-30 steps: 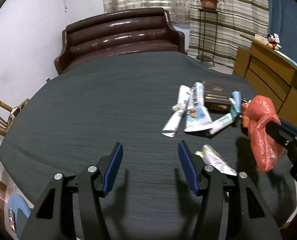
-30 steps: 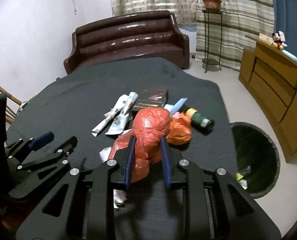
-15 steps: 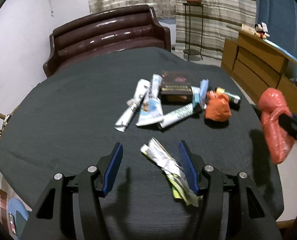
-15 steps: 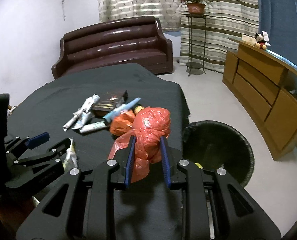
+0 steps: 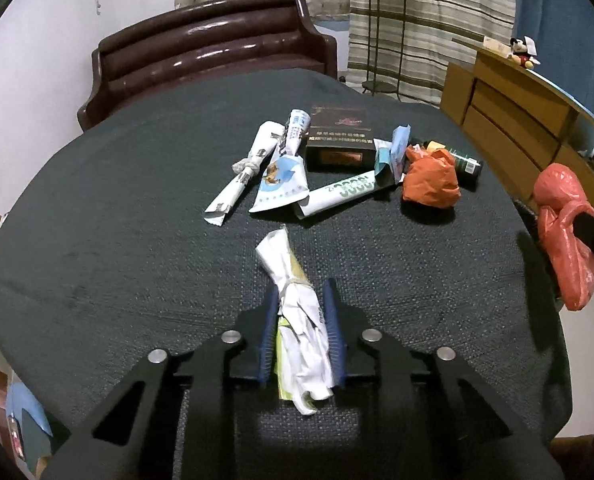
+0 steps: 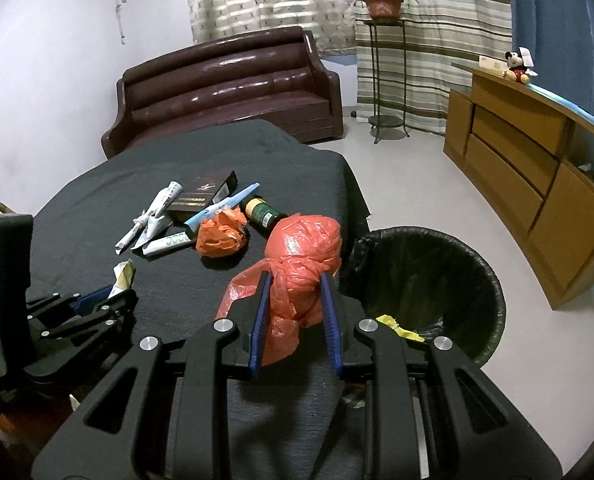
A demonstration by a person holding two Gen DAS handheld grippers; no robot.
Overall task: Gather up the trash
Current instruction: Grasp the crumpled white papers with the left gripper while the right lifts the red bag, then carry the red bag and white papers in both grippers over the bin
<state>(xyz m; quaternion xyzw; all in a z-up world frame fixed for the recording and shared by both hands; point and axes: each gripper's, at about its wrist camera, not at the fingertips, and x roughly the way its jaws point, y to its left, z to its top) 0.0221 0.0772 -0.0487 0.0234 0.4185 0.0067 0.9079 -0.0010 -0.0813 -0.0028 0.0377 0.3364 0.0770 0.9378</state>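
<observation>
Left tool [image 5: 300, 300], spread a moment ago, is closing on the crumpled white paper wrapper [image 5: 297, 312]; right tool [image 6: 295, 292] pinches the knotted red plastic bag [image 6: 303, 256], bin-ready.

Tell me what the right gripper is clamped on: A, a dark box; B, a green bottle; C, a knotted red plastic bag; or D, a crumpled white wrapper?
C: in the right wrist view the right gripper pinches the knotted red plastic bag between its blue fingers, beside the black bin.
</observation>
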